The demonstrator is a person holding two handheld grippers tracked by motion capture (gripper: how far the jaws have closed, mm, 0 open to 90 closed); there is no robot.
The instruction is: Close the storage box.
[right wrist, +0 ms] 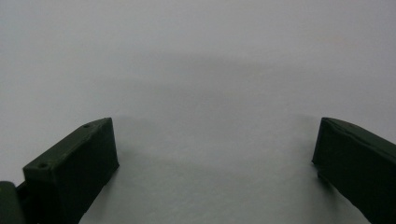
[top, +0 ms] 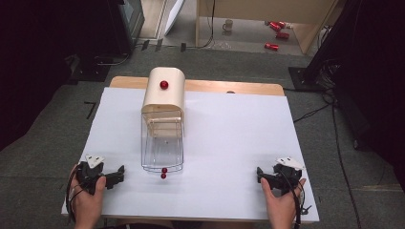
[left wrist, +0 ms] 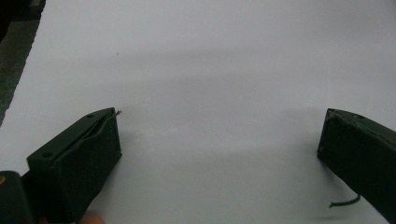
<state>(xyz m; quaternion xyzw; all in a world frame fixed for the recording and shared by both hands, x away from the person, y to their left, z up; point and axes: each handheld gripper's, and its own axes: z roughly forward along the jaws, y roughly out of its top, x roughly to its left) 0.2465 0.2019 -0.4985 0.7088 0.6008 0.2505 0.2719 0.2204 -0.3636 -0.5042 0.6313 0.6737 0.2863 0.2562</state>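
Wooden bread box (top: 164, 95) mid-bench, its clear lid (top: 162, 148) rolled near; looks light, rigid, slick, so grab red knob (top: 164, 170). Left hand-held gripper (top: 116, 175), right hand-held gripper (top: 260, 174): jaws wide, empty, near corners.

We count one wooden box (top: 164, 98) with one clear door (top: 162, 145) swung open toward the near edge. Red knobs: one on the box's top (top: 164, 85), one on the door's near rim (top: 164, 170). One white table (top: 229, 143). On the far floor, one mug (top: 228, 25) and three red cans (top: 278, 33). Two grippers: left (top: 114, 177), right (top: 265, 177).
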